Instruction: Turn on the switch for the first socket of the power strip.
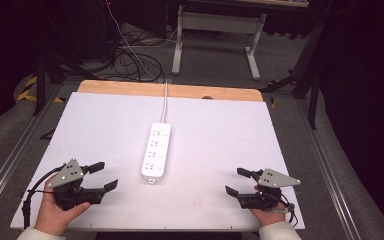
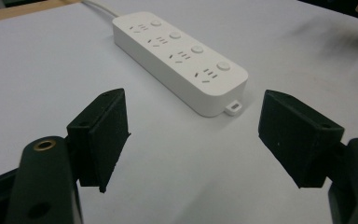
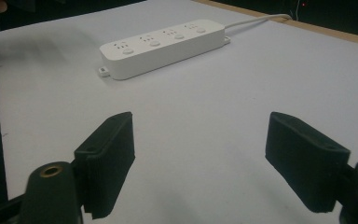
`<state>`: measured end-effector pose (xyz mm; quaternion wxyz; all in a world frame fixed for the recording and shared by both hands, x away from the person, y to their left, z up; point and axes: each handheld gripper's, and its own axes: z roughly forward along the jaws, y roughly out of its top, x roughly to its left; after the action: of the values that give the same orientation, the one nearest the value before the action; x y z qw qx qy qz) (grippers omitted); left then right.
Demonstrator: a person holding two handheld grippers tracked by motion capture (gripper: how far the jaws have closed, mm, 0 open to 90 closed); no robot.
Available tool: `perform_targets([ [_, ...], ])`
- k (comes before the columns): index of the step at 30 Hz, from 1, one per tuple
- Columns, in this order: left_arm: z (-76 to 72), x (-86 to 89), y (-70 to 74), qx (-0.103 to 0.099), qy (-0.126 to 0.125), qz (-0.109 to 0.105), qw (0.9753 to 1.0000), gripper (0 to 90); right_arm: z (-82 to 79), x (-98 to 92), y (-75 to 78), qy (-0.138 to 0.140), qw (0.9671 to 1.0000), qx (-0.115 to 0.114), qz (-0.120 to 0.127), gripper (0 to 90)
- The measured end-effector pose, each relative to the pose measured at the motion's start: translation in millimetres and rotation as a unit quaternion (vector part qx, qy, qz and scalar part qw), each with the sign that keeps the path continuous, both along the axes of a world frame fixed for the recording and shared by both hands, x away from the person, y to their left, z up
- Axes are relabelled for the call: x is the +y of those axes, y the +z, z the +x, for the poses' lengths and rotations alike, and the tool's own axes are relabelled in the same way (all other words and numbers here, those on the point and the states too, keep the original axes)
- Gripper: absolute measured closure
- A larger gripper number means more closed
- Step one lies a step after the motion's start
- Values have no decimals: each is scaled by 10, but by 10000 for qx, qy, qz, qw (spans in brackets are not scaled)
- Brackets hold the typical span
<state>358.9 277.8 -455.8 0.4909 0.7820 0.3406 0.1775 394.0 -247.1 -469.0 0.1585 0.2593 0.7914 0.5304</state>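
White sheet covers the bench [image 1: 105, 130], with a wooden strip showing along the far edge. Dark floor beyond it, tangled cables [image 1: 130, 55] and a grey frame of another table [image 1: 215, 37] behind.

White power strip [image 1: 156, 151] lies flat near the middle of the bench, long axis running away from the person, four socket groups with a round button beside each. Its white cord [image 1: 165, 100] leaves the far end and goes over the wooden edge. Small hanging tab on the near end.

Left gripper [image 1: 102, 175] is held in the person's left hand [image 1: 55, 210], near-left of the power strip, fingers spread wide, nothing between them, aimed toward the strip. In the left gripper view the fingers [image 2: 105, 135] frame the strip's [image 2: 179, 58] near end, apart from it.

Right gripper [image 1: 237, 181] sits in the right hand [image 1: 267, 216], near-right of the strip, fingers spread too, empty. In the right gripper view the fingers [image 3: 109, 154] stand open over bare bench, with the strip [image 3: 163, 46] well ahead, cord trailing off beyond it.

Grey plates top both grippers.
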Motion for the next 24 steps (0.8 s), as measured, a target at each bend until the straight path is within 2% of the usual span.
perform_targets([
  [3, -11, 35, -74, -19, 8, 13, 10000, 250, 4, -7, 0, -7, 10000, 1, 1, 242],
  [5, -27, 54, -131, 96, 9, -163, 9998, 250, 3, -8, 1, -8, 10000, -2, -2, 242],
  [7, -45, 71, -172, 171, -46, -253, 9995, 251, 2, -8, 2, 0, 10000, -1, 2, 242],
  [11, -80, 108, -223, 180, -43, -241, 9995, 252, -2, -14, 5, -6, 10000, -5, 20, 242],
  [13, -64, 114, -240, 200, -18, -292, 9994, 252, -3, -16, 6, -8, 10000, -18, 28, 242],
  [17, -28, 123, -221, 102, 115, -458, 9988, 251, -6, -27, 14, -12, 10000, -40, 35, 242],
  [19, -37, 122, -212, 40, 100, -384, 9992, 251, -7, -30, 16, -28, 10000, -44, 44, 242],
  [21, -58, 127, -201, -66, 147, -149, 9998, 250, -13, -28, 18, -29, 10000, -43, 47, 242],
  [24, -62, 142, -190, -95, 153, -196, 9996, 249, -13, -28, 17, -26, 10000, -44, 31, 242],
])
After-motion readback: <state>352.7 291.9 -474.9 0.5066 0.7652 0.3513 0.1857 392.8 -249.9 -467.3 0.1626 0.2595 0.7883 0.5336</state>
